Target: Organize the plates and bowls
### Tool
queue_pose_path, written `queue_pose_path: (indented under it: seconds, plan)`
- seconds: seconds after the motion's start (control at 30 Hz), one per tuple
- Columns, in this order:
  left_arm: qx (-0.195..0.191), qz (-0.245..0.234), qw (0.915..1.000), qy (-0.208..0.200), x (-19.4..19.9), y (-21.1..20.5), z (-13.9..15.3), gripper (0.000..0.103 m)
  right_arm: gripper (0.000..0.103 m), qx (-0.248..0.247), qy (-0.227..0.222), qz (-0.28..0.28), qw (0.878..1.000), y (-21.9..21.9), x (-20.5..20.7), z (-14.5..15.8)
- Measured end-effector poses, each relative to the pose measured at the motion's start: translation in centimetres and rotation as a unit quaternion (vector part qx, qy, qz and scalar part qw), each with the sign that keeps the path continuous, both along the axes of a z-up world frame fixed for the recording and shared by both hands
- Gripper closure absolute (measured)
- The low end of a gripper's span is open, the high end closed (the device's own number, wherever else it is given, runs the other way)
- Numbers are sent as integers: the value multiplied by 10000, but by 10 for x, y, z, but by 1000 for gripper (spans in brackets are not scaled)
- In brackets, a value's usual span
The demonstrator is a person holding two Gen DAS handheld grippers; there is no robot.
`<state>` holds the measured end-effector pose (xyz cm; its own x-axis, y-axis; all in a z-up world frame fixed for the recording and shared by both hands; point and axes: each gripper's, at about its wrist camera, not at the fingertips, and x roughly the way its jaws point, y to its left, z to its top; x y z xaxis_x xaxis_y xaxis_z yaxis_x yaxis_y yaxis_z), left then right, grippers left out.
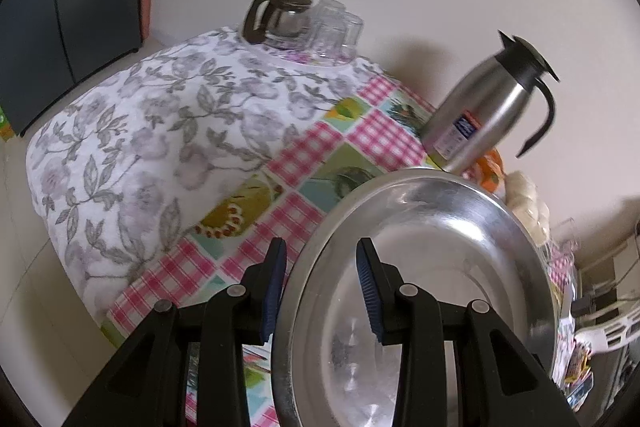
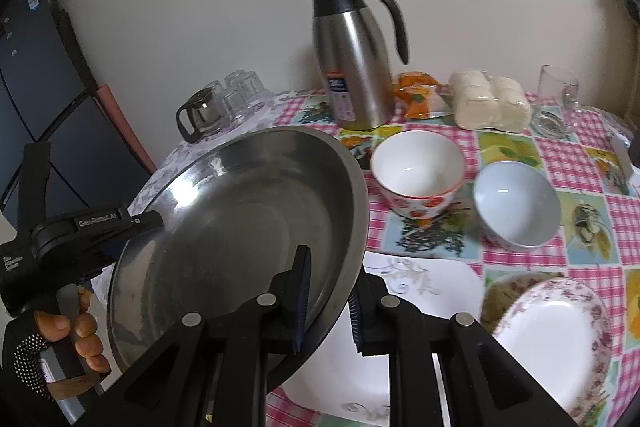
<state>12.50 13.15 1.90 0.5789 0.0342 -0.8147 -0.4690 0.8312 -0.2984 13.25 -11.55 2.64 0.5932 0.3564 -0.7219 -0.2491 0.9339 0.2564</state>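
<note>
Right tool (image 2: 328,299) and left tool (image 1: 322,291) clamp steel plate (image 2: 240,227) rim; plate apparently empty.

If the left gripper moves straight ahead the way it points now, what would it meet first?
Probably nothing new: the left gripper already straddles the steel plate rim. Beyond its tips lies the checked tablecloth, then the steel jug; depth is unclear.

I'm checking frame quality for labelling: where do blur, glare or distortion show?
Left wrist view: the steel jug leans and smears from fisheye warp and motion; glare streaks the steel plate. Right wrist view: the blue bowl is slightly blurred; dark corners vignette both.
</note>
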Motion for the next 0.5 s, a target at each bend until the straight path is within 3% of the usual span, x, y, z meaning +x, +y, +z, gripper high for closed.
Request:
queue_pose_path:
  seconds: [0.5]
  plan:
    - [210, -644, 9977, 29, 5, -69, 2, 66, 82, 259, 76, -444, 9986, -69, -13, -2]
